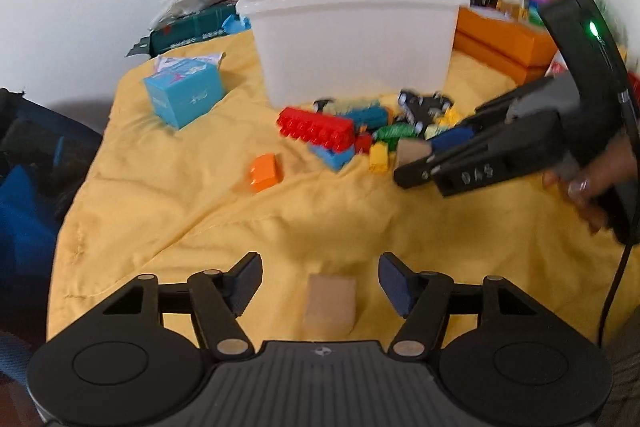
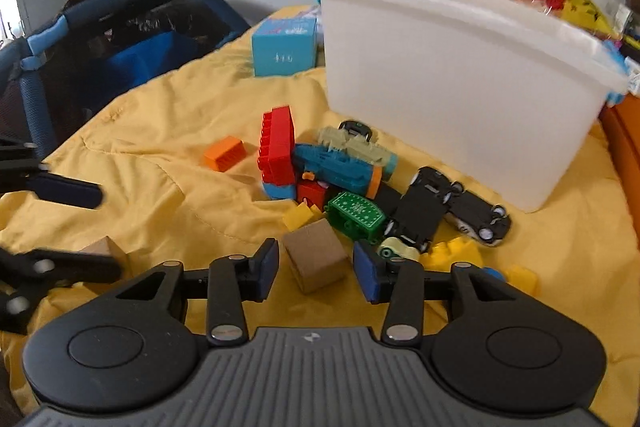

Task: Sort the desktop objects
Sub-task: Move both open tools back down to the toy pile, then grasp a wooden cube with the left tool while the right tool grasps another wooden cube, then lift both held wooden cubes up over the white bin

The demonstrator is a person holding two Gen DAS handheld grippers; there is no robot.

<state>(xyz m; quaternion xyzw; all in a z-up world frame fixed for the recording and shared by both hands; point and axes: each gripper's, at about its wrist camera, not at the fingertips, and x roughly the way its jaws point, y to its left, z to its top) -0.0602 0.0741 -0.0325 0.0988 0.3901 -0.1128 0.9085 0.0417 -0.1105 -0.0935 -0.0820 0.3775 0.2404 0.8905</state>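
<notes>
A tan wooden block (image 2: 315,255) sits between the spread right tongs (image 2: 316,269) at lower centre of the right wrist view, not clamped; whether either pad touches it is hard to tell. In the left wrist view the same tongs reach in from the right edge, with the block only a tan patch at their tips. That view alone shows a second tan block (image 1: 330,305) lying between the wide-apart left tongs (image 1: 320,285), clear of both pads; the right view catches just its corner at lower left behind a dark finger. Beyond, mid-frame, lie a red brick (image 2: 277,149), a teal toy (image 2: 344,165), a green piece (image 2: 354,215), black toy cars (image 2: 448,207) and an orange brick (image 1: 265,171), all on yellow cloth (image 1: 200,211). A white bin (image 2: 452,99) stands behind, a blue box (image 1: 184,95) to its left.
</notes>
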